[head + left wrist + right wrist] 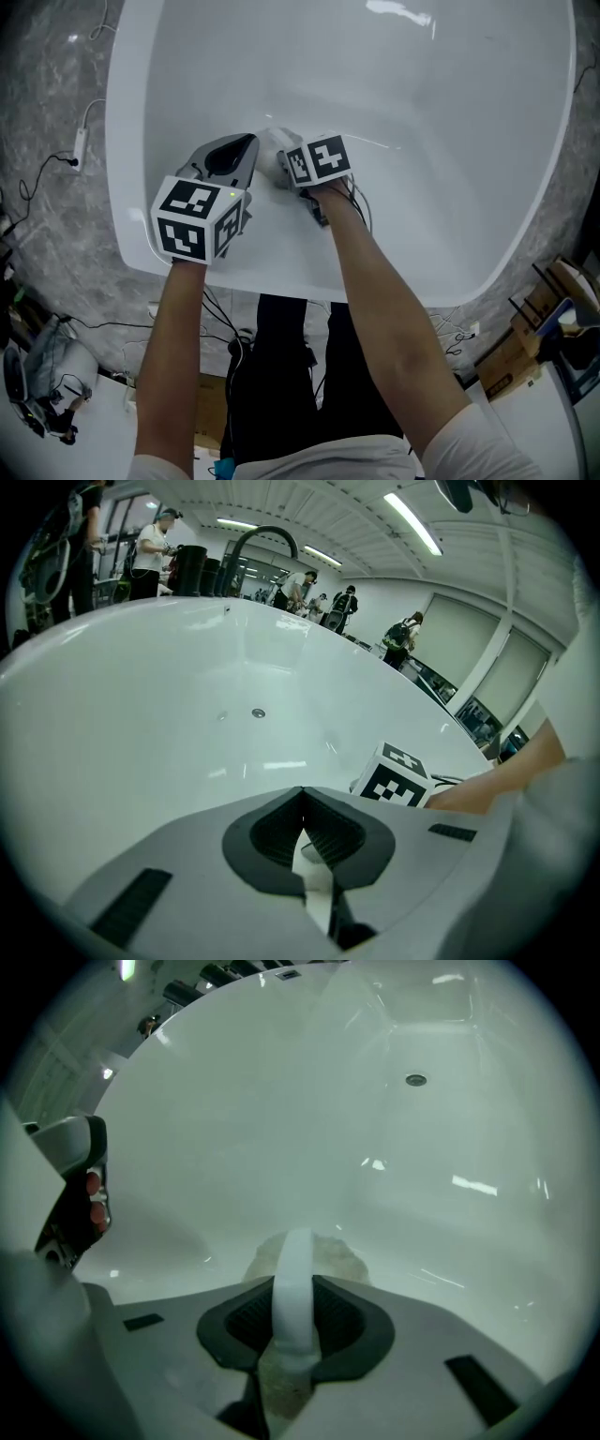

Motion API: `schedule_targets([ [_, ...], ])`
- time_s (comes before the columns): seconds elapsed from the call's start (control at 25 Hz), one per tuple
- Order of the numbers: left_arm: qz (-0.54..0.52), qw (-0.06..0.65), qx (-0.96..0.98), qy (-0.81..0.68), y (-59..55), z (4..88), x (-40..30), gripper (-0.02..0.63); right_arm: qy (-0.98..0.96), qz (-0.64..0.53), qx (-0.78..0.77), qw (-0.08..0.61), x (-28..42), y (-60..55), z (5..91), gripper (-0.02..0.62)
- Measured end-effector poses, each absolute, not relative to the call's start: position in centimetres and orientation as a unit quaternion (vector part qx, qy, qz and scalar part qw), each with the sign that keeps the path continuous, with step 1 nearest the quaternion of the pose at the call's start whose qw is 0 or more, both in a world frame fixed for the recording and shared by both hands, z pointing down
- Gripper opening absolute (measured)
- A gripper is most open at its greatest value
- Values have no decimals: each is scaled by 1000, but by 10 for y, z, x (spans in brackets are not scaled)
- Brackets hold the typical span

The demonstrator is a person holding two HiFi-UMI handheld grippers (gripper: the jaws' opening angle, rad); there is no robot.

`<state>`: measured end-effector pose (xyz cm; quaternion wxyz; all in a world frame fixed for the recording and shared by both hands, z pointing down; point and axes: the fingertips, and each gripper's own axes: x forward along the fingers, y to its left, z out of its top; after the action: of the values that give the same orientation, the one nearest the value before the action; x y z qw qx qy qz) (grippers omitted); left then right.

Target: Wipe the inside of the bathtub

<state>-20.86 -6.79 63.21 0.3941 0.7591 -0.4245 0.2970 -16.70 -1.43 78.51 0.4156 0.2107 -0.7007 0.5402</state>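
Clamped hard with the right gripper (297, 1327) on the smooth white strap (295, 1274) of a rough, lumpy beige sponge (330, 1255), sitting right off the jaw tips against the glossy white bathtub (441, 1194) wall. Pinched together on nothing over at the left gripper (302, 841), hovering just beside it above the near rim (281, 277). Tons of bare curved wall out past there, all the way to the little round drain (415, 1079).

Bathtub (127, 141): basin lies open from 12 to 3 o'clock of the right gripper (298, 1288), which is clamped on a sponge (345, 1260). Left gripper (248, 145), jaws together, crowds it at 9 o'clock; near wall (281, 262) rises at 6 o'clock.
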Motion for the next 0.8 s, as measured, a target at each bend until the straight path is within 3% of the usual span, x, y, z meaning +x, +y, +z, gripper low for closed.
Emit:
schedule_targets([
  [0.24,289,400,759,-424,-73,636,-209,6,-717,545,190,390,-198,-17,780,97],
  [0.8,284,402,764,-417,-89,659,-200,6,-691,555,239,396,-192,-38,840,97],
])
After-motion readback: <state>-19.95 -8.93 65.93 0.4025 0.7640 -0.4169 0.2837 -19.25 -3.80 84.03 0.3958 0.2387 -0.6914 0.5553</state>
